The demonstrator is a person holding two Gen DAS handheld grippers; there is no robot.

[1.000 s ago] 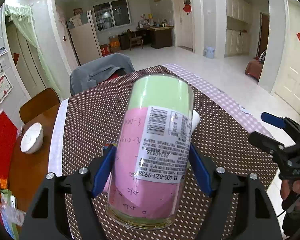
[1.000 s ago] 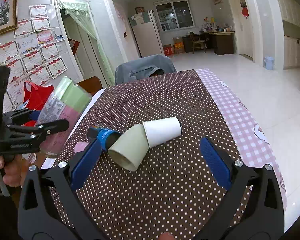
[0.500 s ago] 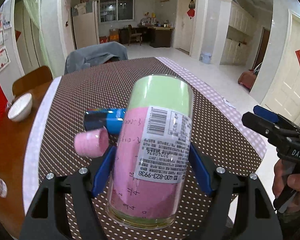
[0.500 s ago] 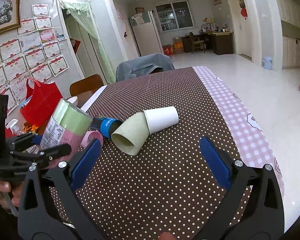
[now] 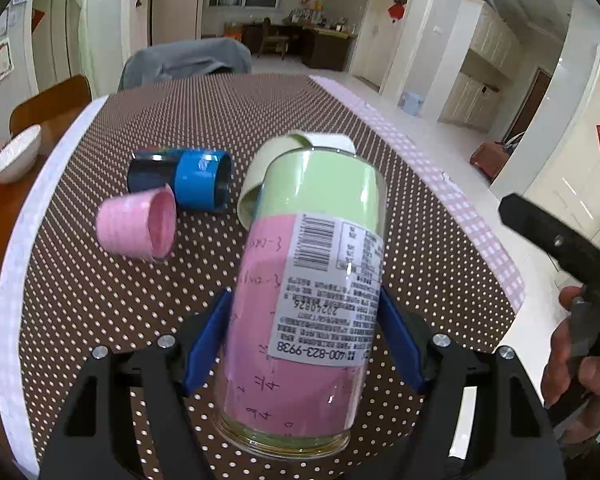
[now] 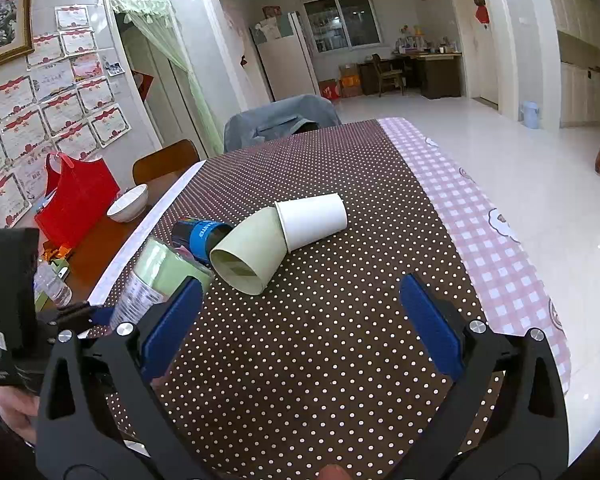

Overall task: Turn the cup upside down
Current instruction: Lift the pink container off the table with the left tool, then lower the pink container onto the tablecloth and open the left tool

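Observation:
My left gripper point(image 5: 304, 324) is shut on a clear glass cup point(image 5: 304, 300) lined with pink and green paper and bearing a barcode label. The cup is tilted, its green end pointing away from me, its thick base near me, above the dotted tablecloth point(image 5: 100, 300). It also shows at the left of the right wrist view point(image 6: 148, 280), partly hidden by my right finger. My right gripper point(image 6: 300, 320) is open and empty, low over the table's near end.
A pink cup point(image 5: 138, 226), a blue-black cup point(image 5: 180, 178), a pale green cup point(image 6: 248, 256) and a white cup point(image 6: 312, 220) lie on their sides mid-table. A white bowl point(image 6: 128, 208) and red bag point(image 6: 76, 200) stand left. A grey-draped chair point(image 6: 280, 120) stands at the far end.
My left gripper has swung the glass cup lower and toward the table's left side; the lying pink and blue cups have come into its view. My right gripper has held still.

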